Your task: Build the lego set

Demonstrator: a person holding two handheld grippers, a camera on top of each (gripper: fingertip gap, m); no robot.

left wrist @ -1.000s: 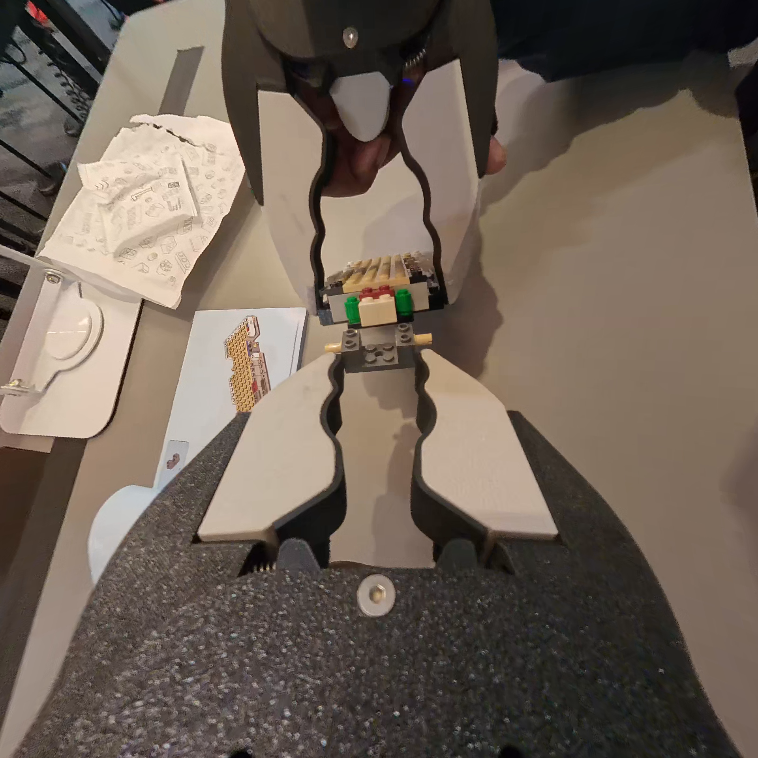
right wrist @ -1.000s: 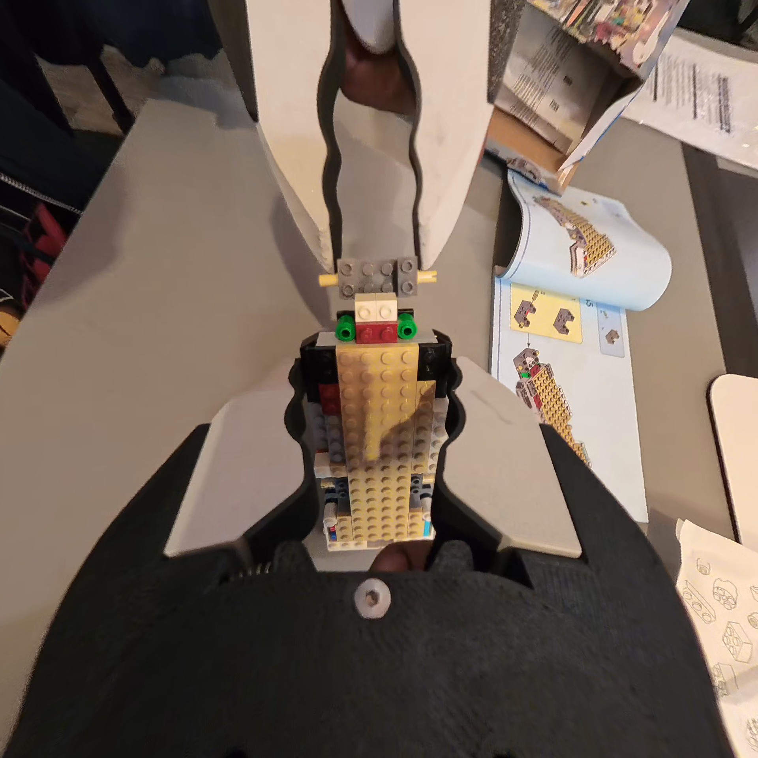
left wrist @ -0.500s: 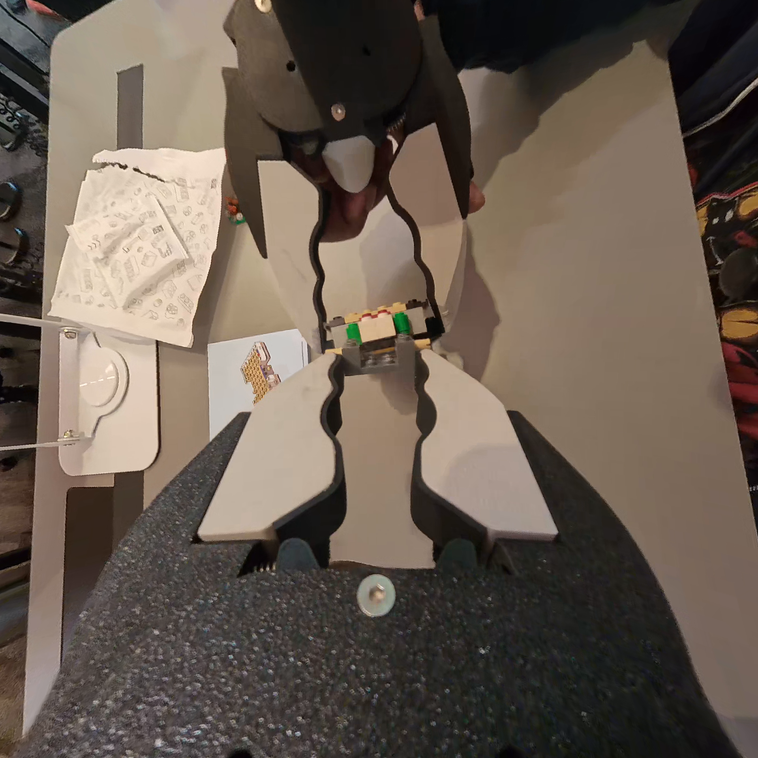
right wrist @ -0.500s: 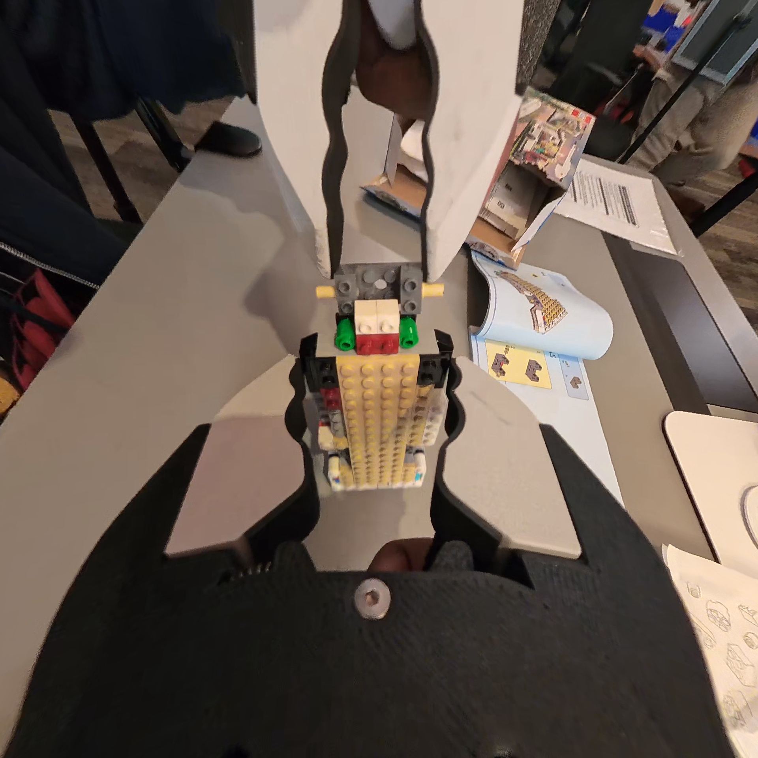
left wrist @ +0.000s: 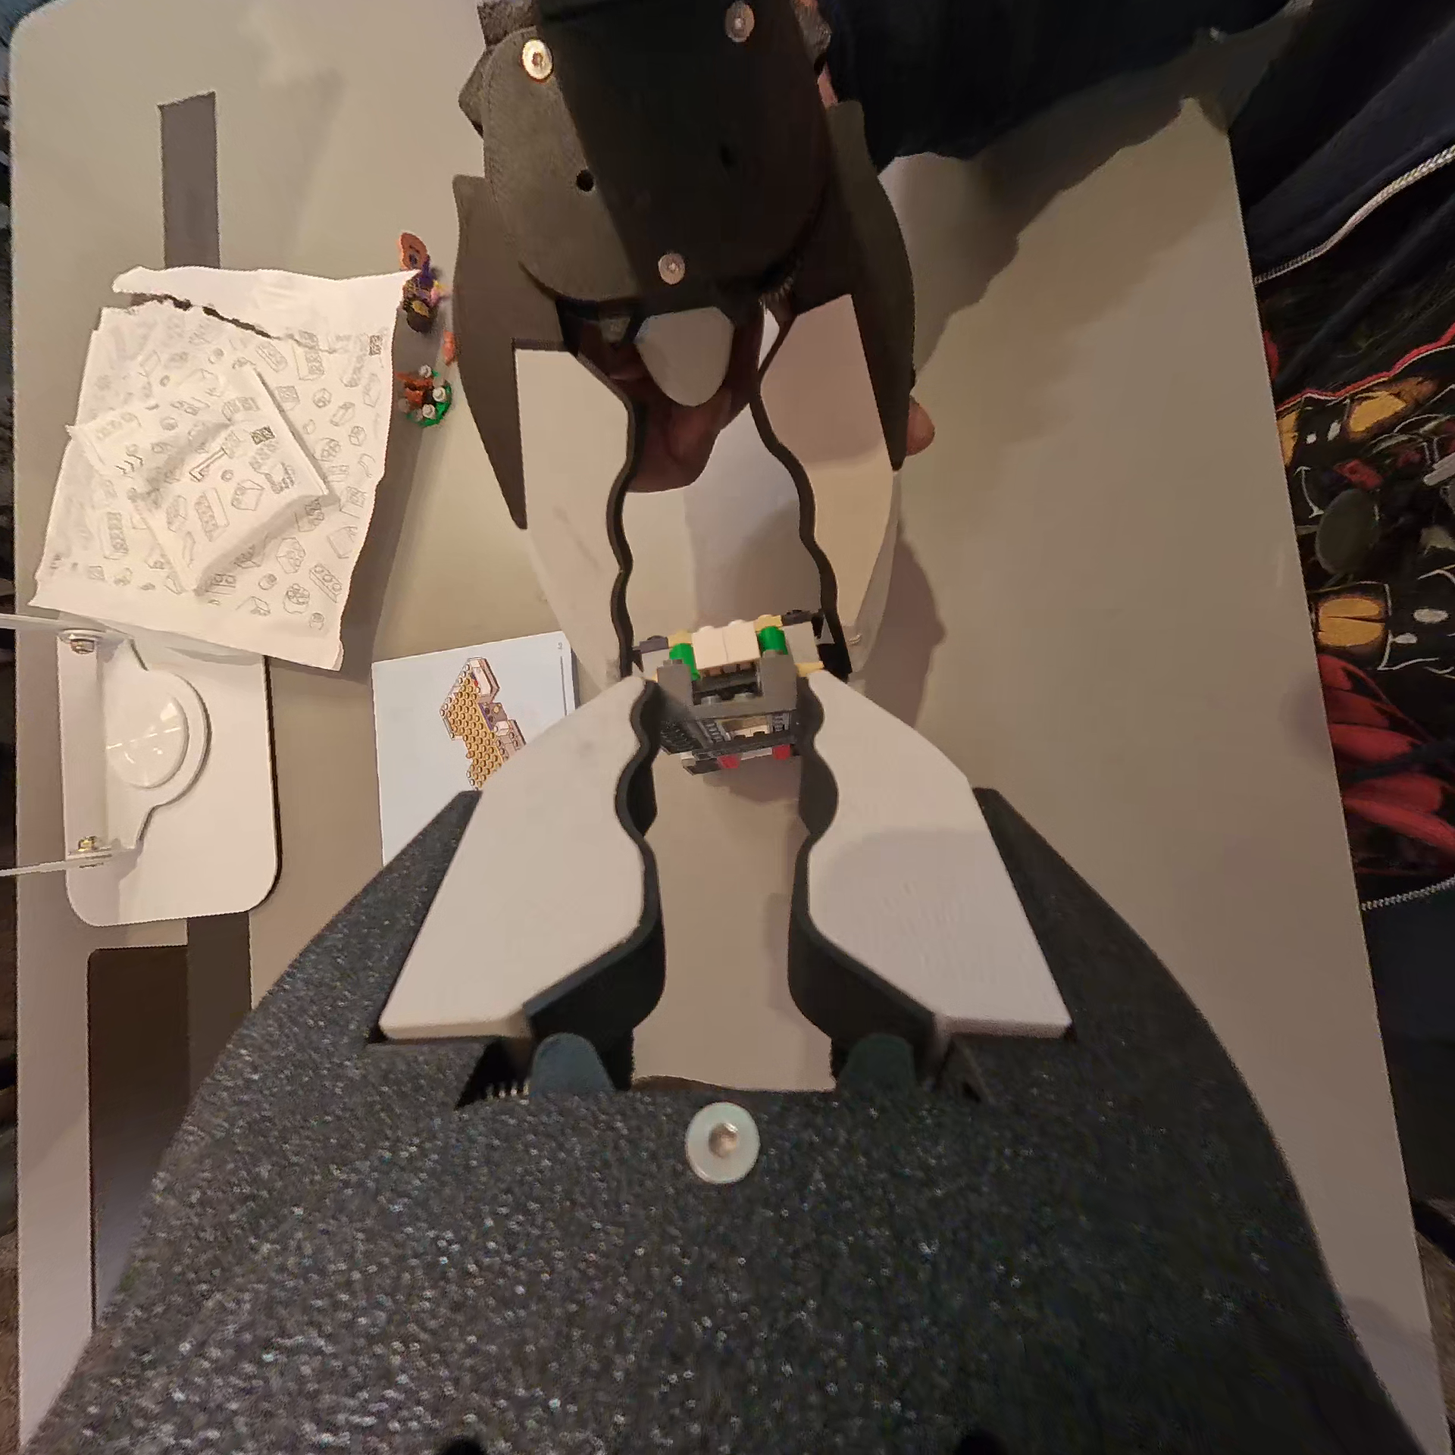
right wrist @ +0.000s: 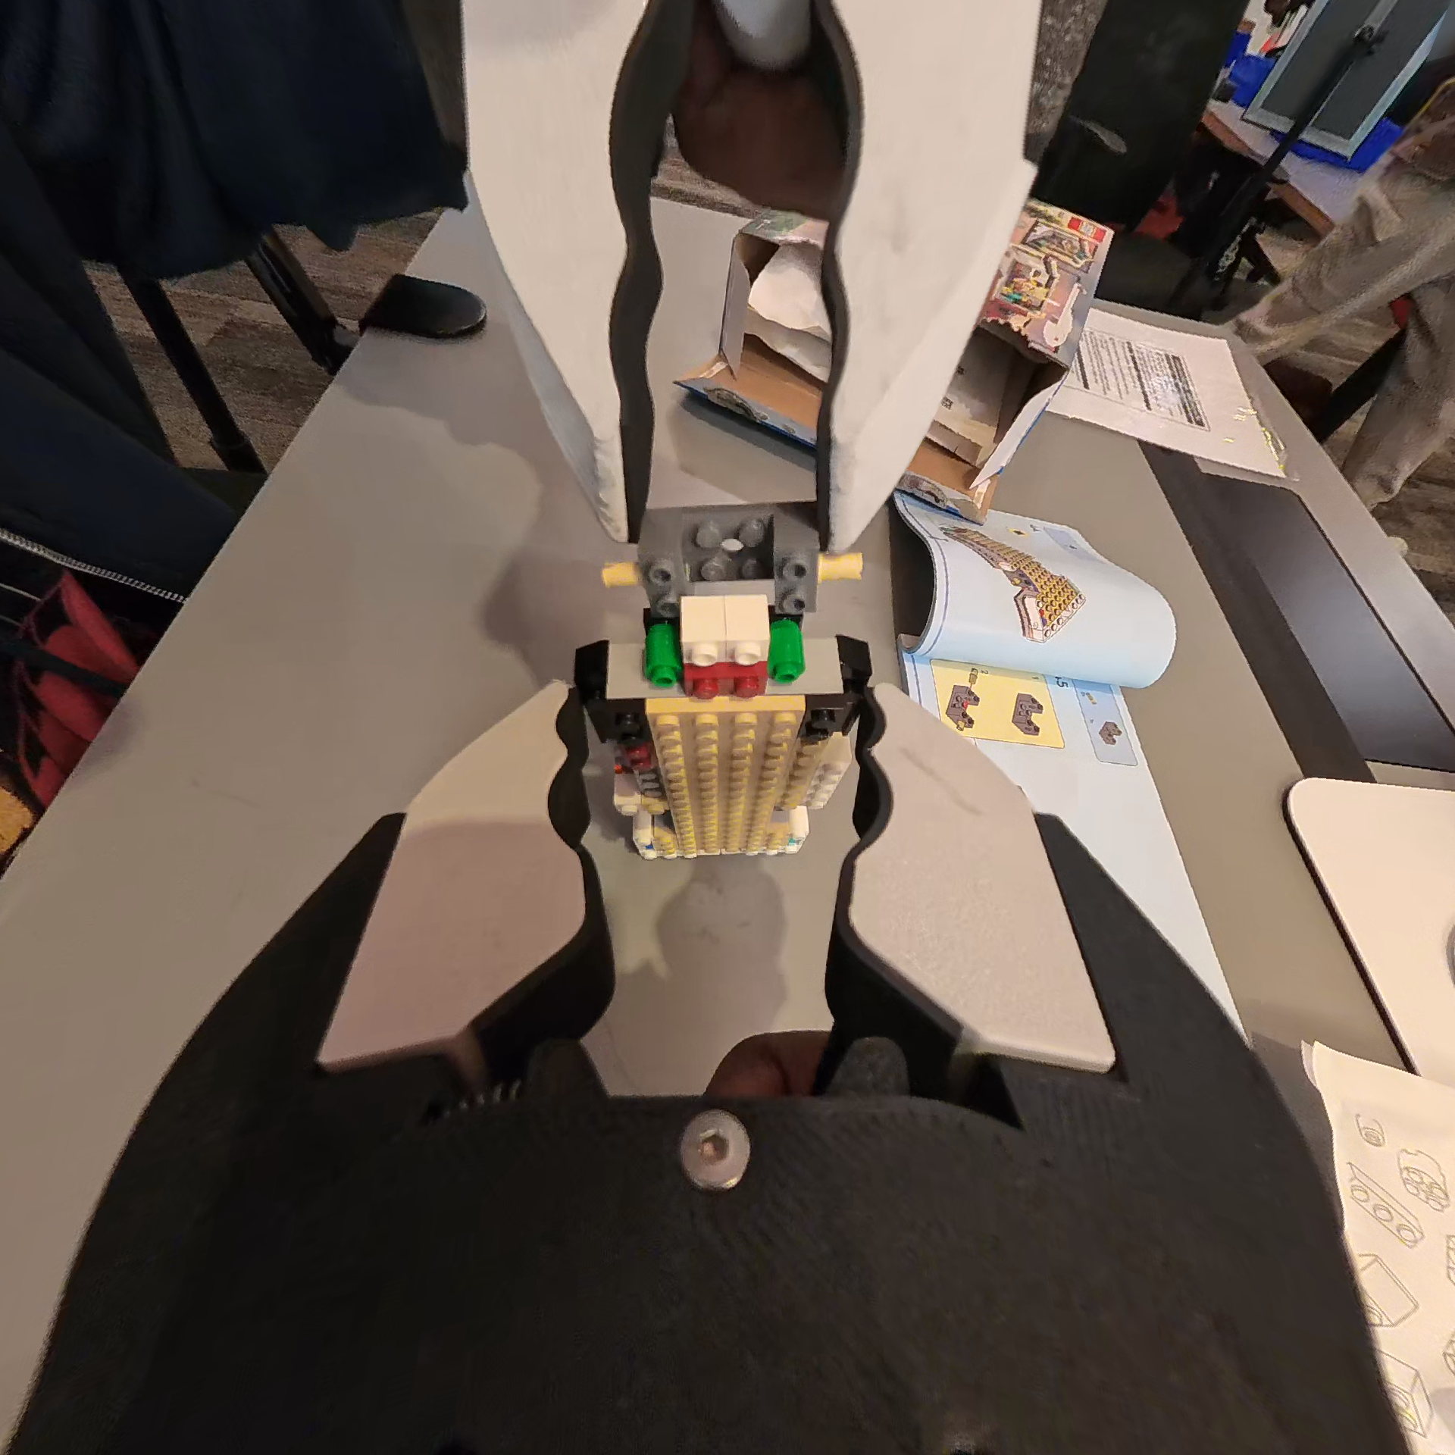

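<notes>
Above grey worktop (right wrist: 260, 708): two hand-held grippers meet tip to tip.
L hand-held gripper (left wrist: 728, 693): fingers clamped on small dark-grey brick piece w/ tan pins (right wrist: 728, 563), pads pressing both sides.
R hand-held gripper (right wrist: 720, 701): holding tan-studded brick model w/ black frame (right wrist: 728, 756) betw. pads, off worktop.
Join: grey piece touches model's white/red/green end (right wrist: 724, 642).
Nearby: open blue instruction booklet (right wrist: 1047, 614) just R of model; torn cardboard box (right wrist: 1016, 315) behind; crumpled printed paper bag (left wrist: 212, 464) well apart.
</notes>
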